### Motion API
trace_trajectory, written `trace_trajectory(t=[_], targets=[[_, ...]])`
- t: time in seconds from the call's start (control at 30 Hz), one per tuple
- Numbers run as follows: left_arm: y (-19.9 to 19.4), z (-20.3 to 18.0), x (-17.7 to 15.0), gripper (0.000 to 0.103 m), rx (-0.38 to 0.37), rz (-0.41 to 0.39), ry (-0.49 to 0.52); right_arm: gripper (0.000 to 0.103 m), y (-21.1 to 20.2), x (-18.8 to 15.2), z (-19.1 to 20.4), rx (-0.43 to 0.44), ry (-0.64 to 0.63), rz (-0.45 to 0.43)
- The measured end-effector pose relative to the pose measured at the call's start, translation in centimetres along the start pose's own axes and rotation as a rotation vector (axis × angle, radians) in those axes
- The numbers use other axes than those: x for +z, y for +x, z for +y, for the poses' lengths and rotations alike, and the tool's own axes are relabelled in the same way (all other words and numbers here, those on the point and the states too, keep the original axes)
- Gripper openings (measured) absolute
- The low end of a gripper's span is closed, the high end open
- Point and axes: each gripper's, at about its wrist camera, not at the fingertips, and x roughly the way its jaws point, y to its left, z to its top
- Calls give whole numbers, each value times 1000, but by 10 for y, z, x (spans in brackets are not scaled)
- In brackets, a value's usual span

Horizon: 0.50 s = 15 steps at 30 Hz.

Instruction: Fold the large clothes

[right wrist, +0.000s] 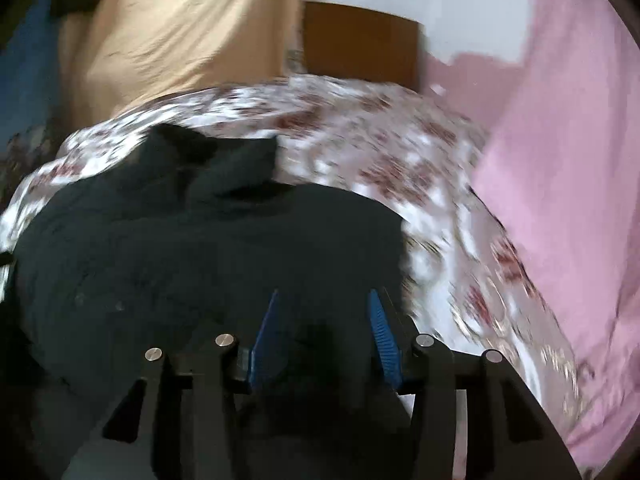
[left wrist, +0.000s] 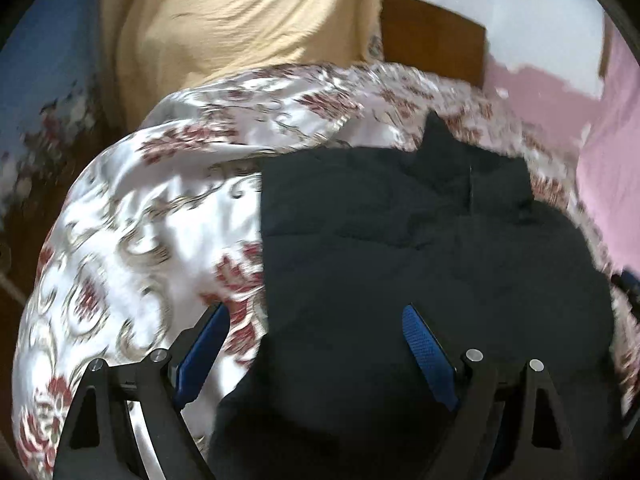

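A large black garment (left wrist: 420, 256) lies partly folded on a white bedspread with red flower print (left wrist: 152, 208). My left gripper (left wrist: 316, 312) is open wide over the garment's near left edge, its left blue pad (left wrist: 204, 348) over the bedspread and its right one over the cloth. In the right wrist view the garment (right wrist: 180, 248) fills the lower left. My right gripper (right wrist: 324, 300) is open over its near right edge and holds nothing. Both views are blurred.
A tan cloth (left wrist: 240, 24) hangs at the back left beside a brown wooden headboard (left wrist: 432, 40). A pink sheet (right wrist: 560, 200) lies along the right of the bed. The flowered bedspread (right wrist: 400, 148) extends beyond the garment.
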Motion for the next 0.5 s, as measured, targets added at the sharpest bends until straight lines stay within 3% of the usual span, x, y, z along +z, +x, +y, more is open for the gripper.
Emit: trace_trajectory(t=[0.1, 0.23, 0.3, 0.4, 0.5], targets=[[17, -18, -6, 88, 29, 17, 62, 42, 12, 6, 24, 112, -67, 35], [29, -17, -17, 98, 24, 14, 50, 42, 49, -9, 44, 151, -147, 132], [37, -7, -20, 103, -18, 26, 2, 43, 59, -17, 39, 197, -107, 126], [50, 6, -22, 103, -101, 55, -70, 44, 73, -26, 24, 291, -24, 125], [52, 5, -27, 103, -109, 43, -69, 44, 78, -31, 21, 319, -4, 126]])
